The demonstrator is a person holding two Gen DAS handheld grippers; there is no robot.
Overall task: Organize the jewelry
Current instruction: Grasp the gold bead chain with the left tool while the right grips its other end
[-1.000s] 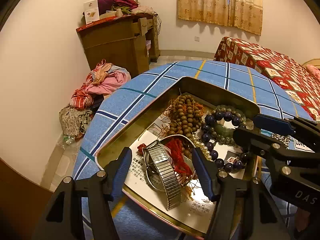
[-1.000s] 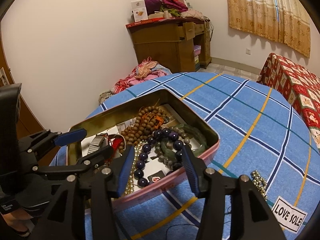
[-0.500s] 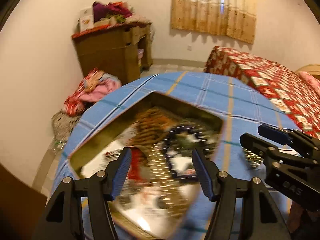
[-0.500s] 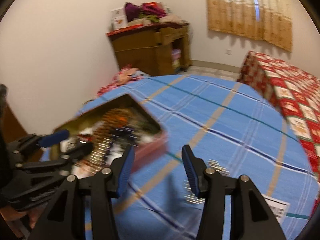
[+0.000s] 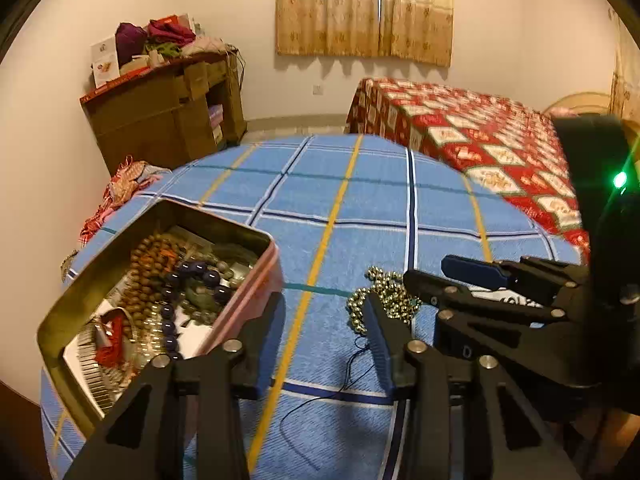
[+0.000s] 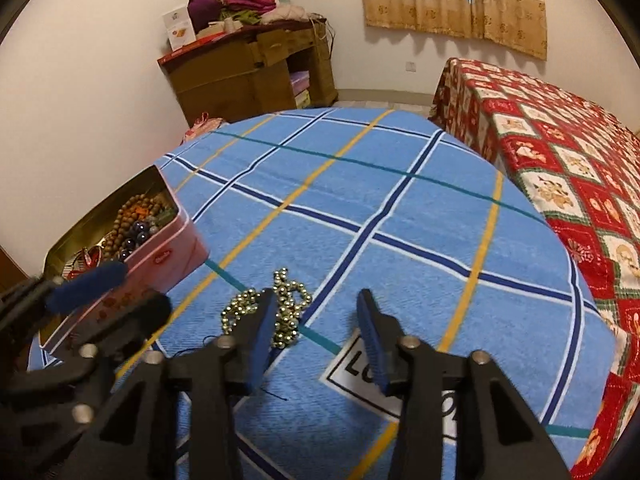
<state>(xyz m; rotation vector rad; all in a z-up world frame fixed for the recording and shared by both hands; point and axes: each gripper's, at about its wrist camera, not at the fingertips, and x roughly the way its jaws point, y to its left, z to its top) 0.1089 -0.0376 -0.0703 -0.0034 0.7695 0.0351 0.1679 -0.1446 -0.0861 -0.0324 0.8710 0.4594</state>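
Both tools, the left tool (image 5: 324,320) and the right tool (image 6: 316,320), have just been closing yet stand apart and empty, flanking the gold bead necklace (image 6: 276,312) heaped ahead on the tabletop (image 6: 400,208). Its likely destination, the open tin (image 5: 160,292) of beads, sits to their left.

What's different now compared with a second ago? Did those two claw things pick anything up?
Both swung away from the open pink metal tin of bracelets toward the loose gold bead necklace on the blue checked cloth. The left gripper and right gripper have just been closing, with nothing between their jaws. Tin, contents and necklace lie unmoved.
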